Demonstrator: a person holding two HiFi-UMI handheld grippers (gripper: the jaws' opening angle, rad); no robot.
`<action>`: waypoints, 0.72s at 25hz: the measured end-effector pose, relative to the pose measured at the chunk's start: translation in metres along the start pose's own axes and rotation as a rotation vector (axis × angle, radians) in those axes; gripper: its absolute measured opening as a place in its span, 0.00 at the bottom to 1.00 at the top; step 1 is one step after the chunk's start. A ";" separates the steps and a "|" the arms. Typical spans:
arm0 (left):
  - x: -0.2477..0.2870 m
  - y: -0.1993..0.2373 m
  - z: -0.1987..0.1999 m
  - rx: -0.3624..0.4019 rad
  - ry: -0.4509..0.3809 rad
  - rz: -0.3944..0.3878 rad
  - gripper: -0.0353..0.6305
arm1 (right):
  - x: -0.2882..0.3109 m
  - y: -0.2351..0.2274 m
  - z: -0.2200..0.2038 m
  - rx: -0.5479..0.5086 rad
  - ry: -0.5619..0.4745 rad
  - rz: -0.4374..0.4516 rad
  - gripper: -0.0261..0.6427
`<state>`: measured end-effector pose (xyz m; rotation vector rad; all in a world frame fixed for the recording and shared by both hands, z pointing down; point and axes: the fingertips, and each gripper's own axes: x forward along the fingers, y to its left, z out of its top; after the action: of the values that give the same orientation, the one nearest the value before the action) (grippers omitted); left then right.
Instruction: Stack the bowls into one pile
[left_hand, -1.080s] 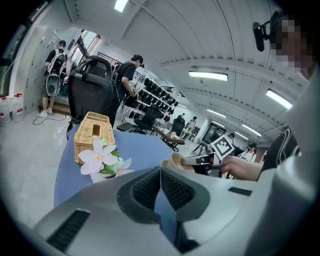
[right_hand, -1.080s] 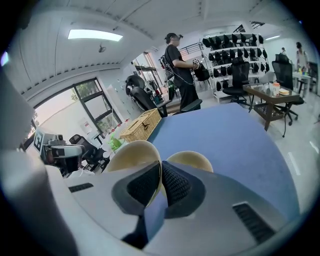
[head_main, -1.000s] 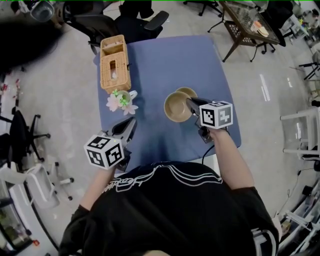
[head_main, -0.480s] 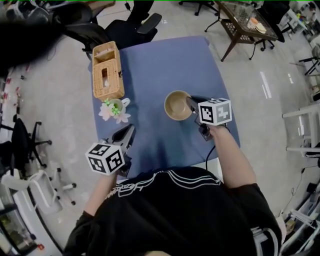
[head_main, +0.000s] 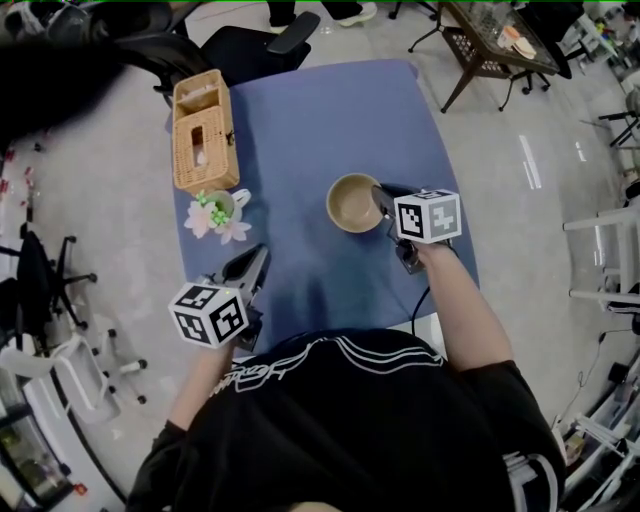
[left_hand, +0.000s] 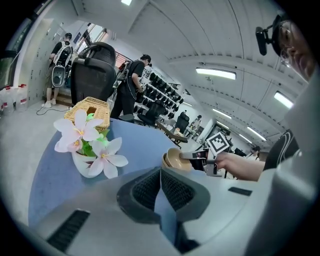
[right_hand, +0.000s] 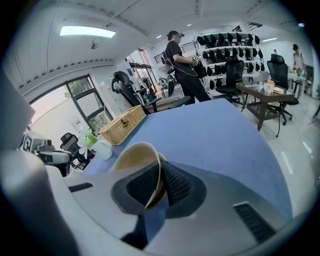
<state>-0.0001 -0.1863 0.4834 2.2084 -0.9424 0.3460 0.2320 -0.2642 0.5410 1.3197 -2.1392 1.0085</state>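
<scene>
- Bright, even indoor light. Strip light (left_hand: 216, 73) at 1 o'clock in left gripper view, second strip light (right_hand: 87, 31) at 11 o'clock in right gripper view.
- Head view: glare streak (head_main: 530, 165) on floor at 3 o'clock; shadows soft.
- Gripper views: heavy fisheye, black vignetted corners.
- Left gripper (left_hand: 160, 174) and right gripper (right_hand: 161, 172) bodies soft, too close to the lens.

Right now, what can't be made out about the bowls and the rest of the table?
- Head view: whatever lies beneath the top bowl is hidden by it, so the pile cannot be counted.
- Right gripper view: the right gripper, shut on the rim, covers that bowl's base, so whether it rests on anything is unclear.
- Head view: the wicker basket is too small to tell its contents.
</scene>
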 end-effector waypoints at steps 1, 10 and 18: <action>0.001 0.001 -0.001 -0.003 -0.003 0.000 0.09 | 0.001 -0.001 -0.001 -0.010 0.004 -0.007 0.11; 0.009 0.007 -0.007 -0.032 -0.026 -0.004 0.09 | 0.006 0.014 0.003 -0.162 0.014 0.029 0.34; 0.006 0.010 -0.008 -0.028 -0.033 -0.026 0.09 | -0.003 0.029 0.010 -0.197 -0.050 0.074 0.48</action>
<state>-0.0026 -0.1883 0.4968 2.2050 -0.9302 0.2830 0.2073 -0.2619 0.5223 1.1913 -2.2743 0.7762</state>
